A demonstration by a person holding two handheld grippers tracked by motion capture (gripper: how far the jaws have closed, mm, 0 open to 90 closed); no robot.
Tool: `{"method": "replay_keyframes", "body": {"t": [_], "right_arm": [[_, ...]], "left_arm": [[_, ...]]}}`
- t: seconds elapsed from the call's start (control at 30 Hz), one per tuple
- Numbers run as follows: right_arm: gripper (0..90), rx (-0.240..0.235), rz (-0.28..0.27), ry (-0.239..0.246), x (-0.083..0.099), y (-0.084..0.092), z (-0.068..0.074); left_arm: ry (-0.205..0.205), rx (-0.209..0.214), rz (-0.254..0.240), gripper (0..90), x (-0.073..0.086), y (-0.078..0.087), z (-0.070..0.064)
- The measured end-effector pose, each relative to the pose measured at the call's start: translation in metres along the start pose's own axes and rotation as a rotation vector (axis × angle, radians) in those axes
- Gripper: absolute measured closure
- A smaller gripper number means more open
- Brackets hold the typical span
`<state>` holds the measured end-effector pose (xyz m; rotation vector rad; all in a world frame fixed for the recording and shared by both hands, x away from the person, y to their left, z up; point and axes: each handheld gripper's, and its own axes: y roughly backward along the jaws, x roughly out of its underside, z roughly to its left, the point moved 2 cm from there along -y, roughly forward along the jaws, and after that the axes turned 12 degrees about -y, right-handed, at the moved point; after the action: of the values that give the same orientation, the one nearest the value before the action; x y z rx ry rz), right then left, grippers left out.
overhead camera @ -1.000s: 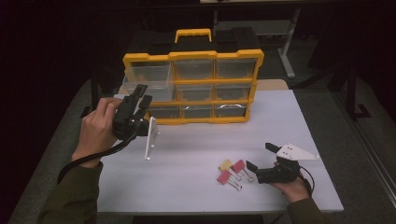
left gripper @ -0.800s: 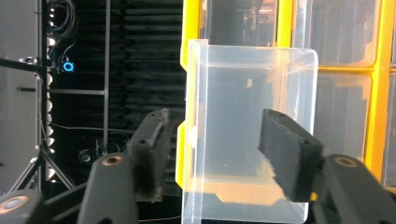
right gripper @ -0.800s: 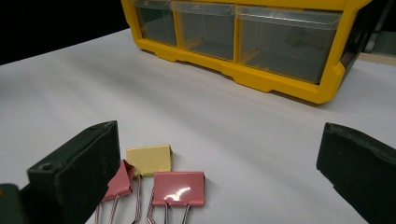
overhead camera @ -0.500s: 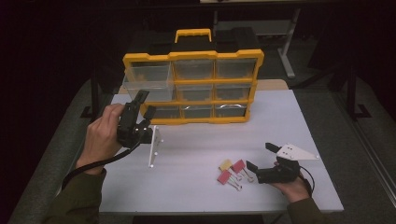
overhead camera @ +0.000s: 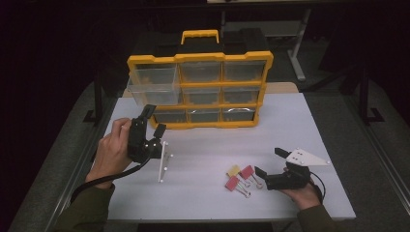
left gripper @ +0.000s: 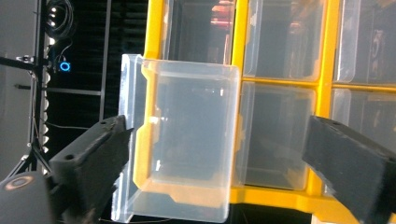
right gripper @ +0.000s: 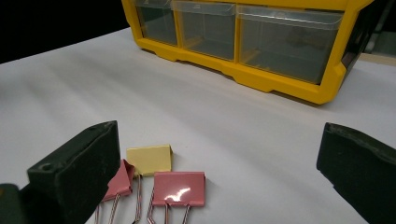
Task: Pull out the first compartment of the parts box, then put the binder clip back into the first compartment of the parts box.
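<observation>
Three binder clips (overhead camera: 240,178) are lying at nine o'clock of the wide-open right gripper (overhead camera: 269,162); the left gripper (overhead camera: 154,119) (jaws just spreading, empty) is leaving the pulled-out drawer (overhead camera: 153,85), so approach low.

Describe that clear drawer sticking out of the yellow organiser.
The clear drawer is see-through plastic, boxy, and looks empty. It belongs to the top-left slot of the yellow organiser and is pulled partly forward, hanging out beyond its eight shut neighbours. The left gripper is below it, jaws just opened with nothing between them.
</observation>
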<state>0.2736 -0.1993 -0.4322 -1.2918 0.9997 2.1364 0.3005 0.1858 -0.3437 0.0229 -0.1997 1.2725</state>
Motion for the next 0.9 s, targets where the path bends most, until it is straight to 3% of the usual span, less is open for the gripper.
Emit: {"method": "replay_keyframes", "body": {"t": [0.33, 0.67, 0.9], "right_arm": [[0.0, -0.003, -0.002, 0.007, 0.000, 0.000, 0.000], [0.0, -0.003, -0.002, 0.009, 0.000, 0.000, 0.000], [0.0, -0.004, 0.001, 0.010, 0.000, 0.000, 0.000]], "left_arm": [[0.028, 0.044, 0.013, 1.5, -0.003, 0.005, -0.018], [0.027, 0.097, 0.017, 0.5, -0.012, 0.009, -0.040], [0.031, 0.103, 0.021, 0.5, -0.016, 0.015, -0.053]]}}
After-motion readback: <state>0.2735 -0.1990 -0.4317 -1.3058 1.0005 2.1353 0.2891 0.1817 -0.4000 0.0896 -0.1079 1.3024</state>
